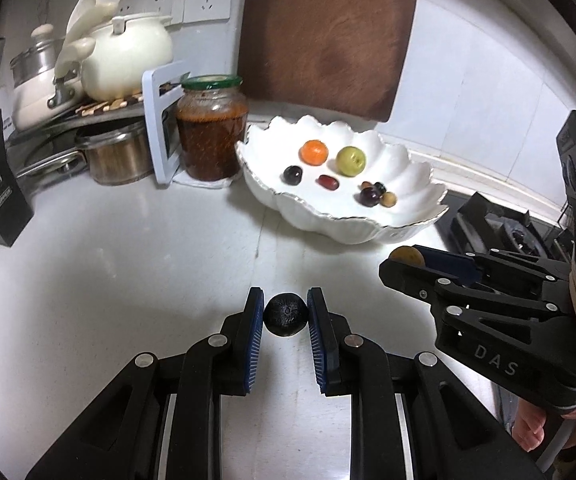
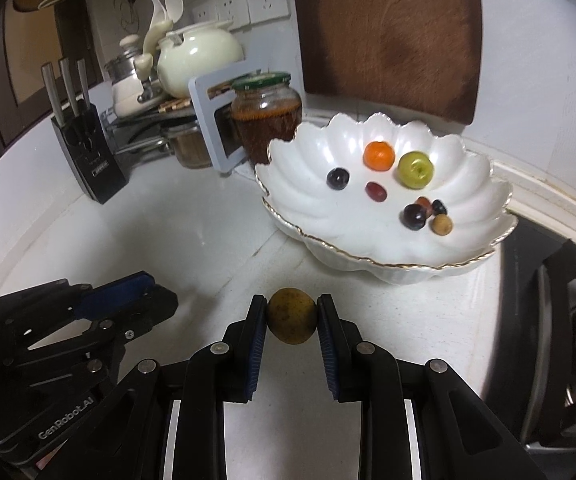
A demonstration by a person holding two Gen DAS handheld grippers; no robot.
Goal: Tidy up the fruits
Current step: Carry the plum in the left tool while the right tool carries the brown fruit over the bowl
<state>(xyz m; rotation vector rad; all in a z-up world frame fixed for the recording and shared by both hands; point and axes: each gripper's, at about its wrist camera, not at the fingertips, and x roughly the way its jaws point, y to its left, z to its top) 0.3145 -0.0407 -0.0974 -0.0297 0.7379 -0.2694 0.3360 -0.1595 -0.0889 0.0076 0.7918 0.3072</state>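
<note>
A small black round fruit is pinched between the blue pads of my left gripper, held above the white counter. My right gripper is shut on a brown-yellow speckled fruit; in the left wrist view that fruit peeks out at the tip of the right gripper. Ahead stands a white scalloped bowl holding an orange fruit, a green fruit, a dark grape, a red one and several small fruits. The left gripper shows low on the left in the right wrist view.
A glass jar with a green lid and a grey frame stand left of the bowl. A wooden cutting board leans on the wall. Pots and a knife block crowd the left. A gas stove lies right.
</note>
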